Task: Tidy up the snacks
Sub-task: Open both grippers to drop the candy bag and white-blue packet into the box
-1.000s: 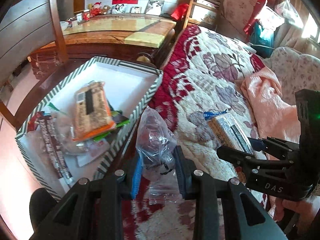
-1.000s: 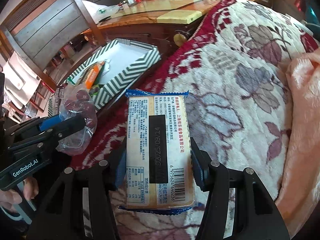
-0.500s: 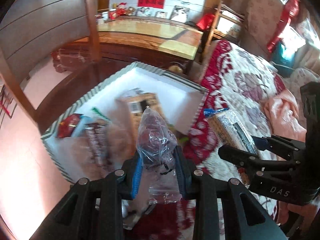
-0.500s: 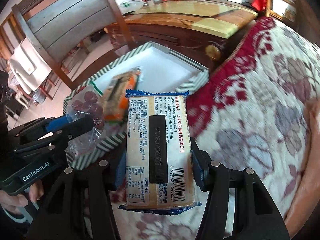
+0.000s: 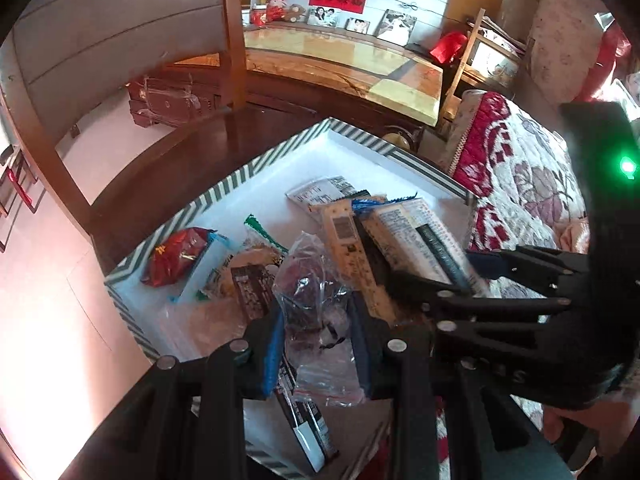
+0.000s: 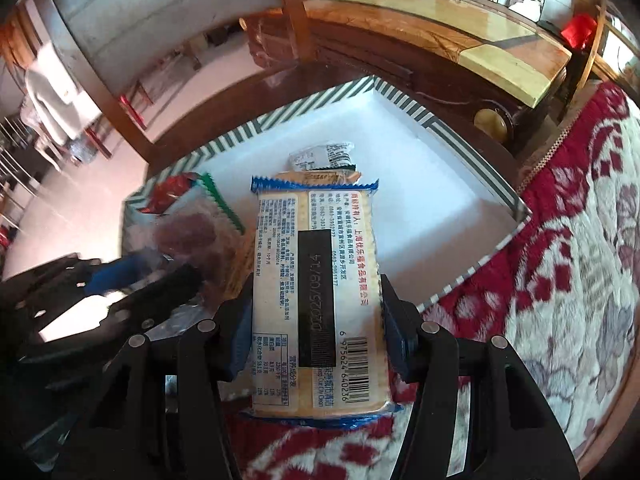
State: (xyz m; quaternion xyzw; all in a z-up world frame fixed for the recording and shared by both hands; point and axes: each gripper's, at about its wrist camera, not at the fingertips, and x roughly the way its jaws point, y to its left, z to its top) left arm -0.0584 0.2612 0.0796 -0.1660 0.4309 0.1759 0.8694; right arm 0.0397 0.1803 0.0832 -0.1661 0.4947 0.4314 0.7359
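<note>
The box (image 5: 280, 152) sits on a table (image 5: 168, 168), with the quilted bed (image 5: 520, 168) just to its right and a chair (image 5: 232, 32) behind. In the box, a red packet (image 5: 176, 256) lies left, a printed wrapper (image 5: 320, 192) far, and other packets near. A long counter (image 5: 340, 64) stands far behind.

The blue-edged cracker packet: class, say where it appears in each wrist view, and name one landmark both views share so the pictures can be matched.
Left wrist view: the cracker packet lies right of centre, clamped in the right gripper, above the striped box.
Right wrist view: the packet fills the centre, upright between the gripper's pads.
Shared landmark: the striped box; also the red snack packet inside it.
</note>
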